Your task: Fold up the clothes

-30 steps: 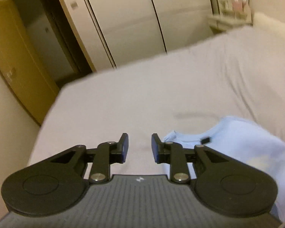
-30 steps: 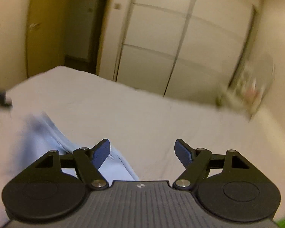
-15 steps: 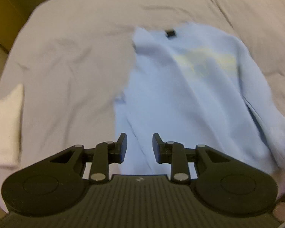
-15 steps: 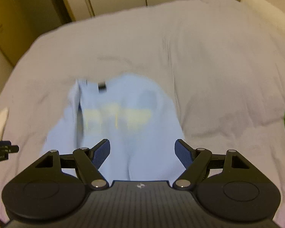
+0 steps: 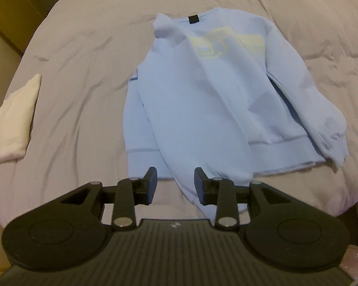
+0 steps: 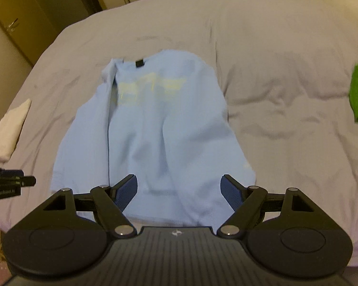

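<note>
Left hand-held gripper (image 5: 175,182) hangs open over the hem of a blue sweatshirt (image 5: 202,100) spread on the bed (image 5: 83,54). Right hand-held gripper (image 6: 179,190) gapes wide above that sweatshirt (image 6: 155,128), empty.

The left hand-held gripper (image 5: 175,182) is matte black: a ribbed plate with a small pale logo, two round discs, silver screws on the linkage arms, black pads. The right hand-held gripper (image 6: 179,189) matches, but has blue pads (image 6: 126,191).
</note>
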The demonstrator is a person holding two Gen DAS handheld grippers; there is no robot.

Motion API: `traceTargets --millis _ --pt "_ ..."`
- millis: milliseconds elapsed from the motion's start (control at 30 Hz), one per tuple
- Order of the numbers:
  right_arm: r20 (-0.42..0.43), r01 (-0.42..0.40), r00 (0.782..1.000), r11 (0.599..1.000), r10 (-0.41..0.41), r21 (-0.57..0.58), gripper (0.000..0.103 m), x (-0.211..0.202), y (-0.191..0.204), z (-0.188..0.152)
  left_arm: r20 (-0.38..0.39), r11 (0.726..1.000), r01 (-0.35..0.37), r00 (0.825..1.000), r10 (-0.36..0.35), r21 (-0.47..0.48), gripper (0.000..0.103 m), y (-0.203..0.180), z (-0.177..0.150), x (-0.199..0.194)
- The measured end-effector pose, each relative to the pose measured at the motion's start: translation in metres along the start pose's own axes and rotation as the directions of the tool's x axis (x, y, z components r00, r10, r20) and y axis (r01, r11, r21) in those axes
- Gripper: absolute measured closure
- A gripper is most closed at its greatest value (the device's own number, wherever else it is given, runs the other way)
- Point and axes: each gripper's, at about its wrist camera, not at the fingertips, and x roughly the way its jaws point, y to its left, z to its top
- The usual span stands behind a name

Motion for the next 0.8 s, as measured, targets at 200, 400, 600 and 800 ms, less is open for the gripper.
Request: traceTargets --millis 200,400,600,800 --pt "-0.016 -0.034 0.999 0.999 0.034 -0.027 0.024 -0.003 -0.004 -0.026 0.012 1.0 -0.007 1.0 0.007 -0.018 0.072 -0.018 -0.026 -0.012" --pt "-0.015 -0.047 0.999 0.998 0.046 -0.043 0.024 -0.013 -0.002 -0.035 0.013 1.0 -0.006 1.0 0.007 -0.026 0.069 -0.022 -0.032 -0.013" --pt "-0.031 -0.021 0.999 1.0 0.02 -0.02 0.023 -0.006 -0.009 -0.036 -0.006 0.999 0.037 0.999 -0.037 0.026 0.066 -0.023 -0.033 0.016" --pt "-0.079 0.013 0.997 0.993 -0.003 0.121 0.023 0.016 -0.032 -0.055 -0.015 0.979 0.135 0.991 -0.135 0.151 0.065 -0.038 -0.058 0.048"
